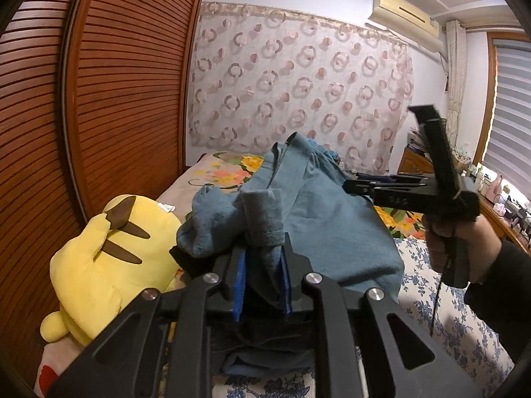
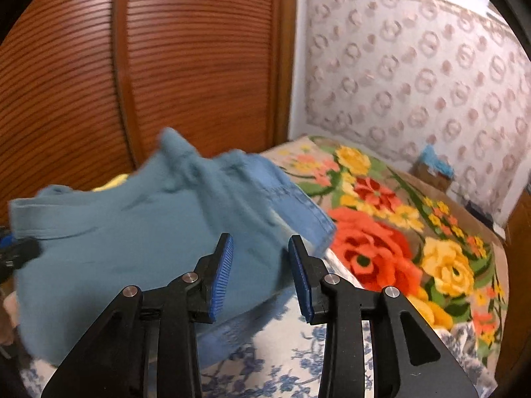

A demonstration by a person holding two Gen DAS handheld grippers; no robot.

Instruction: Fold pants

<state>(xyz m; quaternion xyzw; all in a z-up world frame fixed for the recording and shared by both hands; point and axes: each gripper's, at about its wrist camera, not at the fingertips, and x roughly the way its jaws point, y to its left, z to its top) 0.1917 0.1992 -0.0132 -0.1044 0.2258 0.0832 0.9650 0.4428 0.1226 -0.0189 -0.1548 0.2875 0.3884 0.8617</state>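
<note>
The blue-grey pants (image 1: 318, 212) lie bunched on the bed. My left gripper (image 1: 264, 255) is shut on a fold of the pants and holds it raised. In the right wrist view the pants (image 2: 132, 232) spread to the left, blurred by motion. My right gripper (image 2: 260, 265) is open and empty just in front of the pants' near edge. It also shows in the left wrist view (image 1: 356, 184), held by a hand at the right, its fingers close to the pants' right side.
A yellow plush toy (image 1: 109, 252) lies left of the pants against the wooden slatted wardrobe (image 1: 99, 99). The bed has a flowered blanket (image 2: 398, 232) and a blue-patterned sheet (image 2: 282, 358). A desk with small items (image 1: 497, 195) stands at the right.
</note>
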